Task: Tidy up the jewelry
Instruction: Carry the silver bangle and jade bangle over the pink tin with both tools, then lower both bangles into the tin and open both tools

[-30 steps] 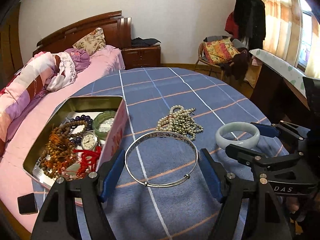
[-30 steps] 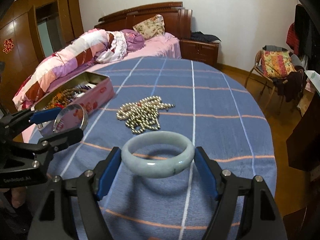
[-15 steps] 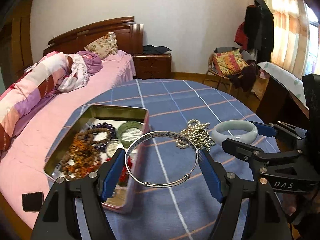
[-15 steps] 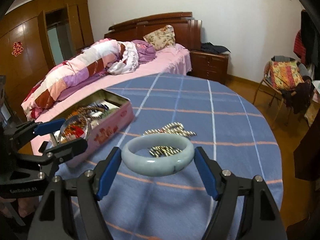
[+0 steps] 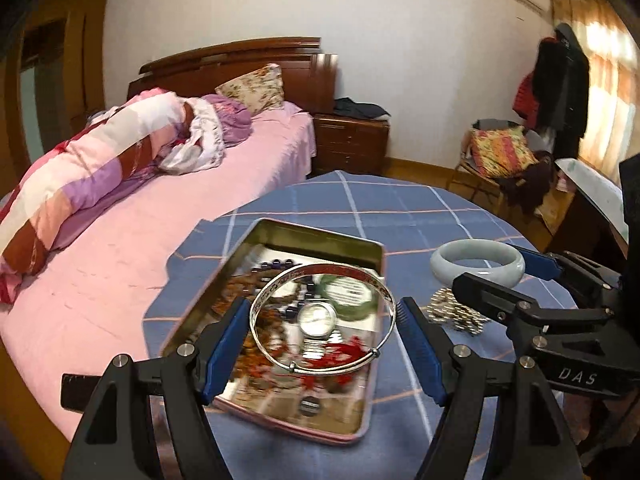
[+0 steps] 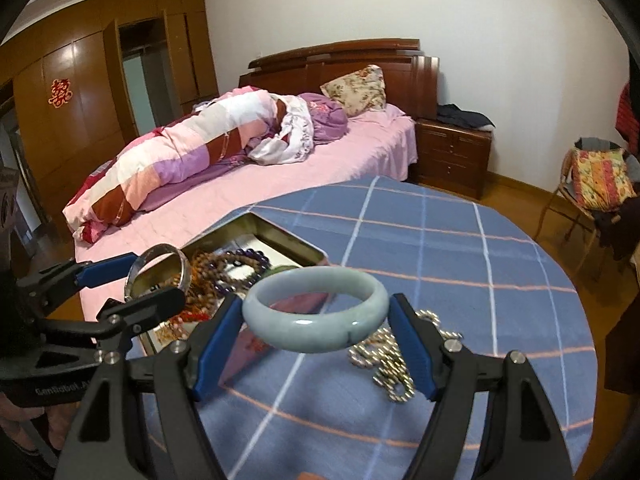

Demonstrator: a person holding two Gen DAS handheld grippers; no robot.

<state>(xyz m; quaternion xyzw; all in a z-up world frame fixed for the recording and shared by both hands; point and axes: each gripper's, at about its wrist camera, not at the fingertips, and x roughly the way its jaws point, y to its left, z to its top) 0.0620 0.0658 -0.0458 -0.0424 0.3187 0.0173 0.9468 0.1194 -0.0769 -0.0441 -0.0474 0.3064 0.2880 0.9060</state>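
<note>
The left gripper (image 5: pixel 323 322) is clamped on the thin silver bangle (image 5: pixel 322 322), which hangs over the open tin box (image 5: pixel 320 236) of jewelry, and the right gripper (image 6: pixel 316 320) is clamped on the pale jade bangle (image 6: pixel 316 308), in the air at about 3 o'clock of the tin, above the worktop (image 6: pixel 460 248). The pearl necklace (image 6: pixel 390 364) lies on the cloth below it. I think the silver bangle is held only at two points of its rim, so it can spring out or bend if the pads press harder; a release from this height can let it strike the wristwatch (image 5: pixel 318 316) in the tin. The jade bangle is smooth and looks heavy, so it may slip and crack on the tin wall. The two tools are near each other and may collide over the tin. Readable writing: "DAS" on the right tool in the left view, "GenRobot.AI" on the left tool in the right view, and a red double-happiness sign (image 6: pixel 59 93) on the wardrobe.
</note>
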